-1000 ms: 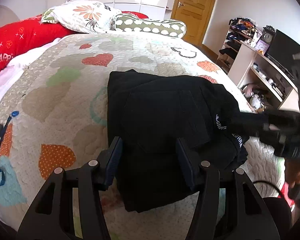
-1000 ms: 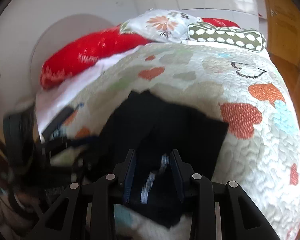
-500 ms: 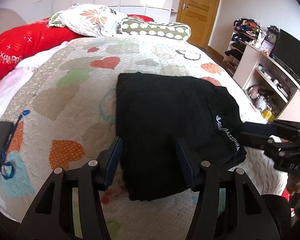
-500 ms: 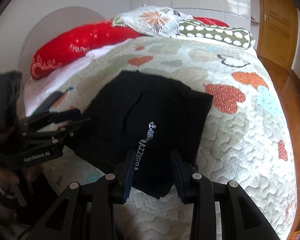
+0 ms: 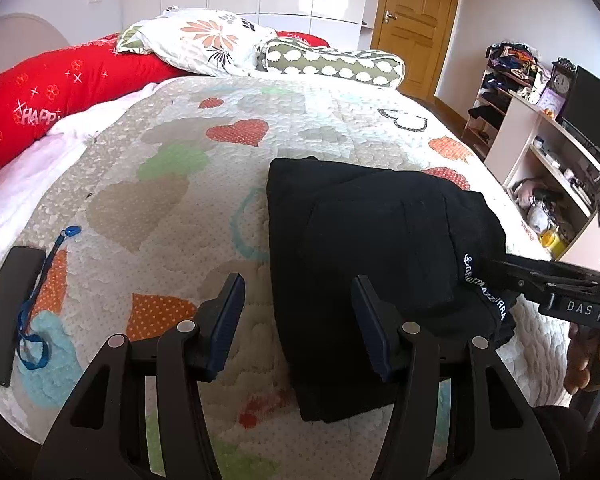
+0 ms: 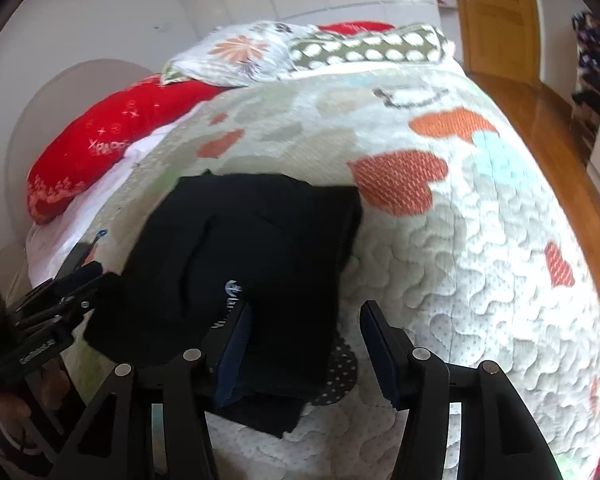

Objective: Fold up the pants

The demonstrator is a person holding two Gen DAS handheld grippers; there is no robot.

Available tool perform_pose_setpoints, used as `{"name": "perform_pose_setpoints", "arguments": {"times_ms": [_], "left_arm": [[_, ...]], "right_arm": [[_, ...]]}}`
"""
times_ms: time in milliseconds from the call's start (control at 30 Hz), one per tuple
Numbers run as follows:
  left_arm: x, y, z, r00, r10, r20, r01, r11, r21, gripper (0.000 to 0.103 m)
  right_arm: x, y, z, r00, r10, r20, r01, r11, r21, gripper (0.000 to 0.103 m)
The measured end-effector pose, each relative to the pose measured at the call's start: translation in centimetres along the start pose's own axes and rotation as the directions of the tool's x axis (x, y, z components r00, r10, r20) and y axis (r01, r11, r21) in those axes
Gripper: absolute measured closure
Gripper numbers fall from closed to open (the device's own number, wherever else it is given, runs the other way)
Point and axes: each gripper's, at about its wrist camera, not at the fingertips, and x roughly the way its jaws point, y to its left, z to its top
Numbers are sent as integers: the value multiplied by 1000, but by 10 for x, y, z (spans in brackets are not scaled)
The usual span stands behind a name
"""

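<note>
Black pants (image 5: 380, 248) lie folded in a compact stack on the heart-patterned quilt (image 5: 160, 184), with white lettering on the near right edge. My left gripper (image 5: 298, 312) is open and empty, above the stack's near left edge. My right gripper (image 6: 306, 336) is open and empty, over the stack's near right corner (image 6: 252, 264). The right gripper shows in the left wrist view (image 5: 512, 270) at the pants' right edge. The left gripper shows in the right wrist view (image 6: 88, 276) at the pants' left edge.
A dark phone-like item with a blue lanyard (image 5: 16, 304) lies on the quilt's left edge. Red (image 5: 60, 88), floral (image 5: 204, 40) and spotted (image 5: 336, 62) pillows lie at the head. Shelves and a TV (image 5: 556, 168) stand right. A wooden door (image 5: 416, 24) is behind.
Both grippers have drawn back from the pants and shifted sideways. The right gripper's jaws, narrow a second ago, have opened wide. The stack lies as before.
</note>
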Motion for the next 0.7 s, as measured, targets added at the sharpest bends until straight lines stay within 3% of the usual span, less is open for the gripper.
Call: {"name": "perform_pose_setpoints", "arguments": {"times_ms": [100, 133, 167, 233, 300, 700], "left_arm": [[4, 1, 1, 1000, -7, -10, 7, 1000, -10, 48], [6, 1, 1, 1000, -10, -12, 10, 1000, -13, 48], [6, 1, 0, 1000, -12, -13, 11, 1000, -15, 48], [7, 0, 0, 1000, -9, -14, 9, 1000, -12, 48], [8, 0, 0, 1000, -10, -14, 10, 1000, -12, 48], [15, -3, -1, 999, -26, -32, 25, 999, -20, 48]], "right_arm": [[3, -6, -2, 999, 50, -2, -50, 998, 32, 48], [1, -4, -2, 997, 71, 6, -71, 997, 8, 53], [0, -2, -3, 996, 86, 9, -86, 996, -11, 67], [-9, 8, -4, 998, 57, 35, -54, 996, -76, 71], [-14, 13, -4, 998, 33, 48, -28, 993, -113, 84], [-6, 0, -11, 999, 32, 22, -31, 998, -59, 87]]}}
